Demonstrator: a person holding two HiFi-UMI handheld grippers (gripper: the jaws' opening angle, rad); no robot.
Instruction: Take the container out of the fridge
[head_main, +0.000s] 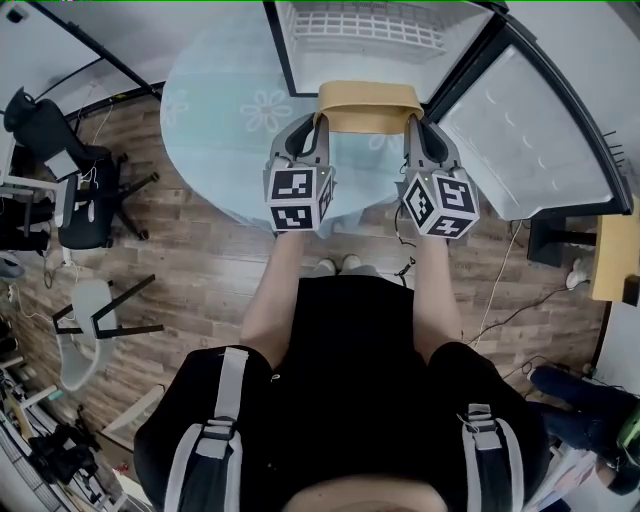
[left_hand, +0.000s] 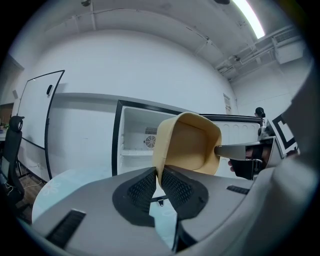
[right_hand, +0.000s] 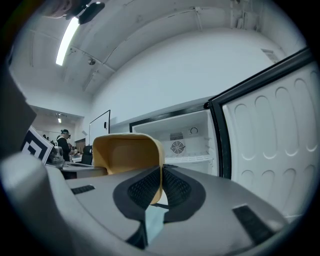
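Note:
A tan plastic container (head_main: 368, 107) hangs in the air in front of the open fridge (head_main: 362, 38), over the round pale-blue table (head_main: 215, 120). My left gripper (head_main: 319, 128) is shut on its left wall and my right gripper (head_main: 411, 126) on its right wall. In the left gripper view the pads (left_hand: 145, 186) pinch the container (left_hand: 192, 145) rim, hollow side facing the camera. In the right gripper view the jaws (right_hand: 161, 182) clamp the thin wall of the container (right_hand: 125, 152). The fridge shelves behind look white and bare.
The fridge door (head_main: 525, 130) stands wide open to the right. Office chairs (head_main: 85, 190) and a white chair (head_main: 88, 325) stand on the wood floor at the left. Cables run across the floor at the right, beside a yellow panel (head_main: 614, 250).

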